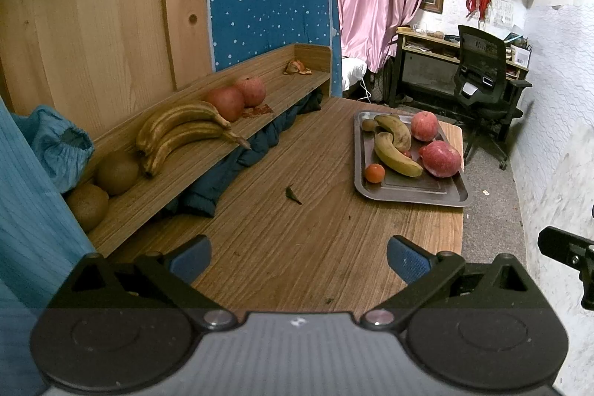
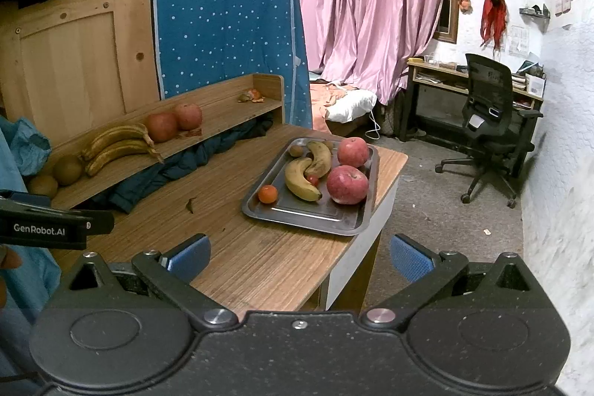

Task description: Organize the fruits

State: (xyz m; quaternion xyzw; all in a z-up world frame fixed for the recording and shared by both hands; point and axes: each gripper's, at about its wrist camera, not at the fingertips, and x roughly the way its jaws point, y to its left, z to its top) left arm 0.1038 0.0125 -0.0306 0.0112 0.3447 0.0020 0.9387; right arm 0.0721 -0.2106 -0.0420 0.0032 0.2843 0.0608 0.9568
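A metal tray (image 1: 412, 193) (image 2: 315, 216) lies at the table's far right corner. It holds two red apples (image 2: 347, 184), two bananas (image 2: 302, 180), a small orange fruit (image 2: 268, 193) and a kiwi (image 2: 296, 150). On the raised wooden shelf (image 1: 208, 154) along the left lie two browned bananas (image 1: 182, 132), two red apples (image 1: 226, 102) and two kiwis (image 1: 117, 172). My left gripper (image 1: 299, 260) hovers open over the near table, empty. My right gripper (image 2: 300, 258) hangs open above the table's near right edge, empty.
Dark blue cloth (image 1: 237, 166) is stuffed under the shelf. Orange peel (image 1: 297, 67) lies at the shelf's far end, a small leaf (image 1: 293, 194) mid-table. A black office chair (image 2: 490, 125), a desk (image 2: 438, 77) and pink curtains (image 2: 371, 6) stand beyond.
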